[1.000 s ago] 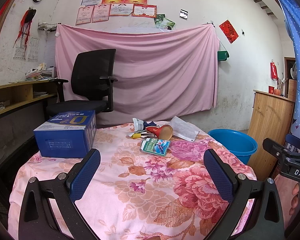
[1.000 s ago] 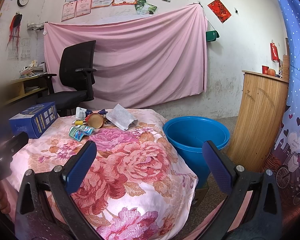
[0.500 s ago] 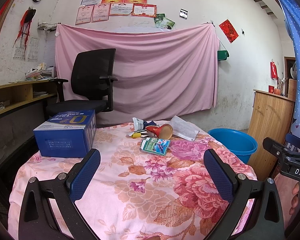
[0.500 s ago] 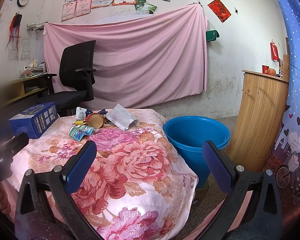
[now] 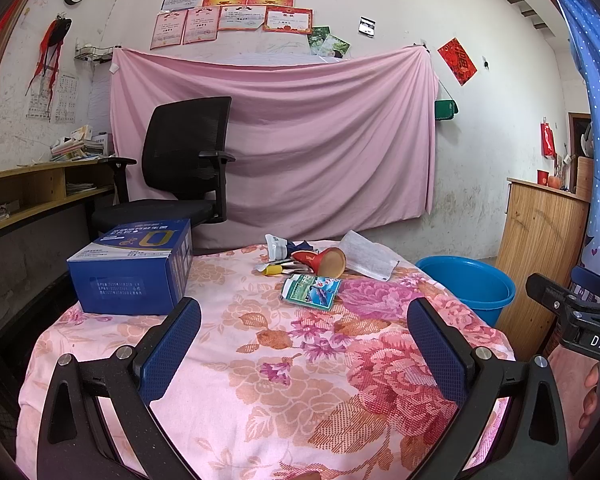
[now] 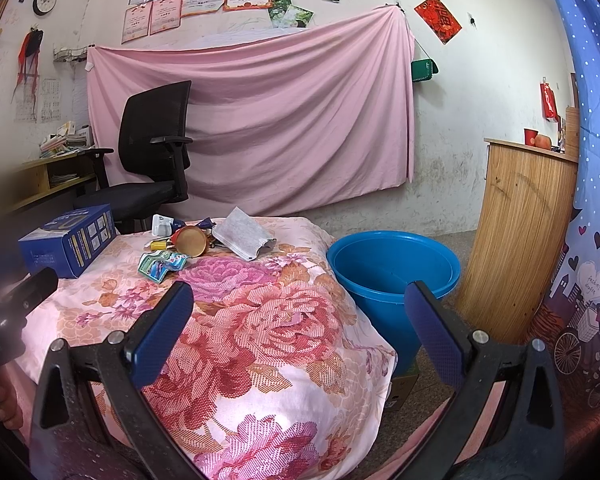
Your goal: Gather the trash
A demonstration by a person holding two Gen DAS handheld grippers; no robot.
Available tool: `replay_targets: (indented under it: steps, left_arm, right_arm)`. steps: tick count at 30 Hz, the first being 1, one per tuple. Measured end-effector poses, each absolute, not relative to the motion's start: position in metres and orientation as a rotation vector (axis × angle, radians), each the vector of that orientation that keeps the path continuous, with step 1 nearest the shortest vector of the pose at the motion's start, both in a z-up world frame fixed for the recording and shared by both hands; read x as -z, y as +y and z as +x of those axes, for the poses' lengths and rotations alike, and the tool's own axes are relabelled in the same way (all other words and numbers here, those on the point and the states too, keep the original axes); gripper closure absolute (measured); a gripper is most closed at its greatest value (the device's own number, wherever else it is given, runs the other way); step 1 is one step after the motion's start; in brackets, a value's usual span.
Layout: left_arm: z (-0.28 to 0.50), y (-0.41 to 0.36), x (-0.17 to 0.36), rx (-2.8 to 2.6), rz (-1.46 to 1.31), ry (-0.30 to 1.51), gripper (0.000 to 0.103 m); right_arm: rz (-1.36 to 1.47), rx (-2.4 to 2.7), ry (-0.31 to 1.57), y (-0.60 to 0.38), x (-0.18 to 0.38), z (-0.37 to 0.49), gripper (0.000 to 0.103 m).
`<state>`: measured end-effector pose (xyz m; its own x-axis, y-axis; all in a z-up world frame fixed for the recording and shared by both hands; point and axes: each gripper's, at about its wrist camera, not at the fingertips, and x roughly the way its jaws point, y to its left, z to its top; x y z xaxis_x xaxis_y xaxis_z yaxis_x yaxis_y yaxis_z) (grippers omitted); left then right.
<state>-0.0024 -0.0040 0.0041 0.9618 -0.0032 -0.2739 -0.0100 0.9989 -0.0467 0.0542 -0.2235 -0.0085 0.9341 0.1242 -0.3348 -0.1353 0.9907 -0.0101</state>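
Note:
A pile of trash lies at the far side of the floral-clothed table (image 5: 284, 380): a red paper cup (image 5: 324, 261) on its side, a green-blue wrapper (image 5: 311, 286), a grey-white pouch (image 5: 368, 255), a small white item (image 5: 276, 245) and a yellow piece (image 5: 271, 269). The same cup (image 6: 191, 241), wrapper (image 6: 161, 265) and pouch (image 6: 242, 237) show in the right wrist view. A blue bucket (image 6: 392, 268) stands on the floor right of the table. My left gripper (image 5: 304, 344) is open above the near cloth, well short of the pile. My right gripper (image 6: 300, 332) is open over the table's right edge, holding nothing.
A blue cardboard box (image 5: 134, 266) sits at the table's left. Behind the table stand a black office chair (image 5: 184, 168) and a pink sheet on the wall. A wooden cabinet (image 6: 524, 240) is right of the bucket, and a patterned curtain (image 6: 588, 240) hangs at far right.

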Motion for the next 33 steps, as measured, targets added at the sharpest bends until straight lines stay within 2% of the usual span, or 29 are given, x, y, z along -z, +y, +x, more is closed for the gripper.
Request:
replay_targets:
  steps: [33]
  left_arm:
    - [0.0006,-0.0019,-0.0023,-0.03,-0.043,0.298,0.002]
  right_arm:
    - [-0.023,-0.139,0.338,-0.2216,0.0071,0.0526,0.0]
